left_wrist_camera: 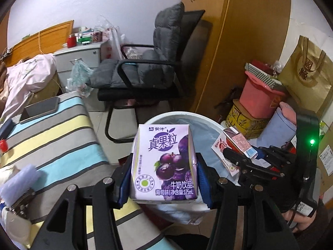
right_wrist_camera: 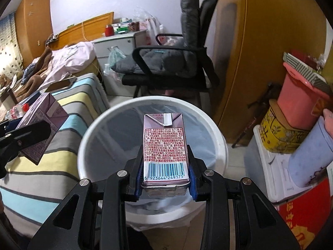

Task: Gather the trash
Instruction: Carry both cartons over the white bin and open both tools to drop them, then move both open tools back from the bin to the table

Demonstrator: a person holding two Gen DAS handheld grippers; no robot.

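even indoor light | sharp centre | fisheye-bent, dark-vignetted edges

Premises: a lived-in home bedroom.
We note a bed (right_wrist_camera: 62,66) with rumpled bedding, wooden wardrobe (right_wrist_camera: 260,52), padded chair (left_wrist_camera: 149,68), cluttered drawer unit (left_wrist_camera: 81,60).

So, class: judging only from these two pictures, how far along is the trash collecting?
Done: both cartons are picked up. In hand: the left gripper clamps the purple grape carton, near the bin's edge; the right gripper clamps the pink carton over the open white bin. Left: neither is dropped yet. The lined bin shows no trash in the part visible. A bottle lies further back.
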